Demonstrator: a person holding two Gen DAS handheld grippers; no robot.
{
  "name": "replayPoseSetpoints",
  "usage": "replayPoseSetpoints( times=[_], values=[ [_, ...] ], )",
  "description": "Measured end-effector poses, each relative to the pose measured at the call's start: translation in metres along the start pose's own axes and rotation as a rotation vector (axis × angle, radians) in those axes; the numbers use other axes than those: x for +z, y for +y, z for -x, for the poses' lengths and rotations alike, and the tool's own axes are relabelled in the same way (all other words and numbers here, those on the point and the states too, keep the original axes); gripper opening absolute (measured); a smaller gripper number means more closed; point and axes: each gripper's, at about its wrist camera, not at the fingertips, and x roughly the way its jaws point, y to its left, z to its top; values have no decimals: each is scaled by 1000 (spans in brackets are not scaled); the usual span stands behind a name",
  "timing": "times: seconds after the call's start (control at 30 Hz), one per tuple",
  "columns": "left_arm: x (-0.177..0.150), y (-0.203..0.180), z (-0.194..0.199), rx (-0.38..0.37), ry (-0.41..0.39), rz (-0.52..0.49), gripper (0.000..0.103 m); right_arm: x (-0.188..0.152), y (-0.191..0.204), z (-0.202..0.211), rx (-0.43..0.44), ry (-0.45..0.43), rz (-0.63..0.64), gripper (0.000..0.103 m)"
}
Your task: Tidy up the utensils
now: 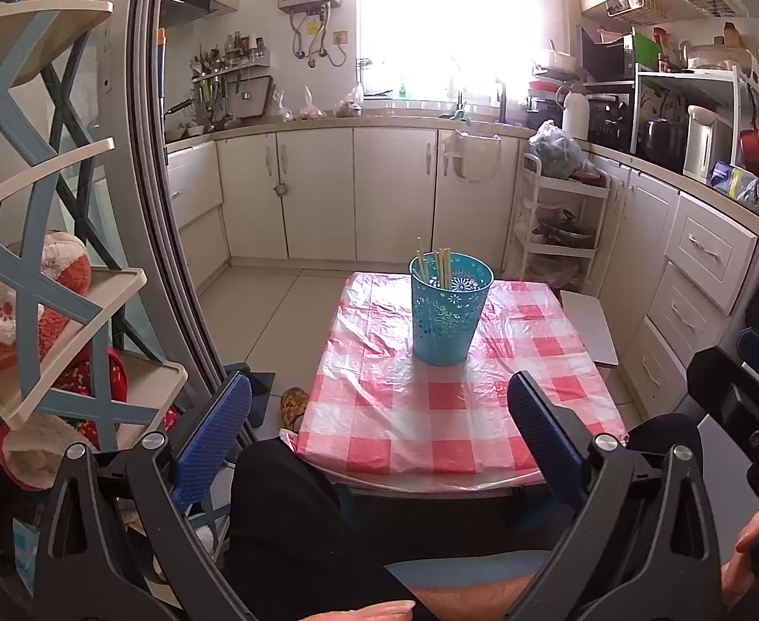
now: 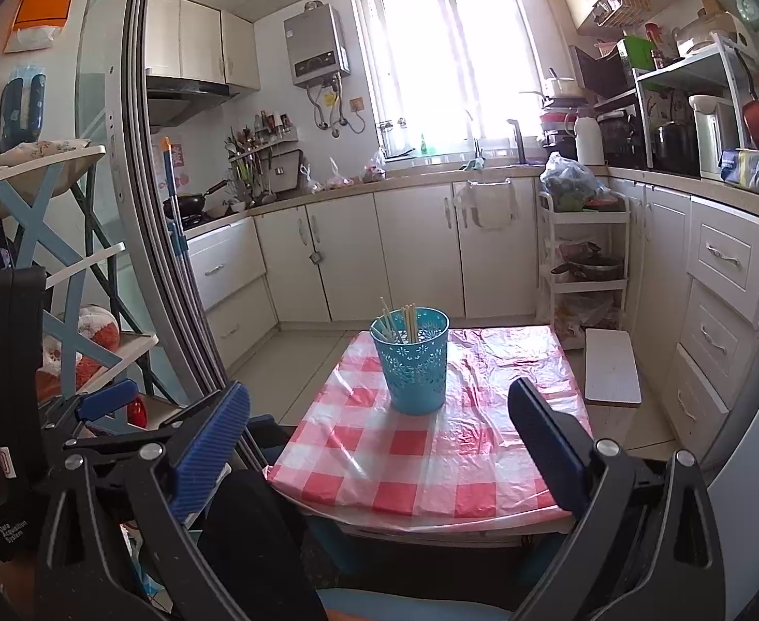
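Small kitchen, flooded with daylight from a wide window (image 2: 447,67) over the sink. Cream cabinets (image 2: 416,253) along the back wall and down the right side, more cupboards high up. Grey water heater (image 2: 317,44) mounted beside the window, range hood (image 2: 183,93) to the left. Pale tiled floor (image 1: 271,305). Low table (image 2: 431,445) under a pink-and-white checked plastic cloth. White trolley (image 2: 584,269) in the right corner. Sliding glass door frame (image 1: 141,155) at left, blue-and-cream shelf rack (image 1: 43,279) beside it.
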Motion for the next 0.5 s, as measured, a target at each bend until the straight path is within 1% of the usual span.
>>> replayPoseSetpoints(
  times=[0.5],
  values=[
    [-1,4,11,15,-23,10,95,0,3,6,2,-11,7,96]
  ],
)
